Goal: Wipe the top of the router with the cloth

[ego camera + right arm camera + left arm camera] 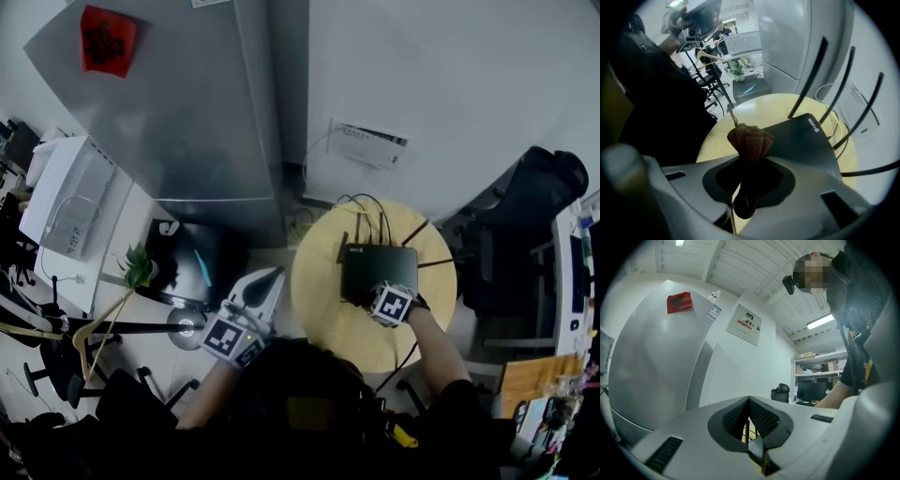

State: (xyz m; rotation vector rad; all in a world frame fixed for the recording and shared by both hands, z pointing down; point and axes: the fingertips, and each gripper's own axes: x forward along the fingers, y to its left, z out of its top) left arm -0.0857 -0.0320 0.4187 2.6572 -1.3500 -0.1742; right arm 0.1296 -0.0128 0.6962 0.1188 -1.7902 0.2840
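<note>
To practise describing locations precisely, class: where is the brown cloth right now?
In the right gripper view, the cloth is pinched in the right gripper, bunched at the near edge of the router on the round table.

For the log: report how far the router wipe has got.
Done: the cloth is pinched in the right gripper. In hand: it sits at the near edge of the router; contact can't be confirmed. Left: apparently the whole wipe across its top. The left gripper is shut and empty.
</note>
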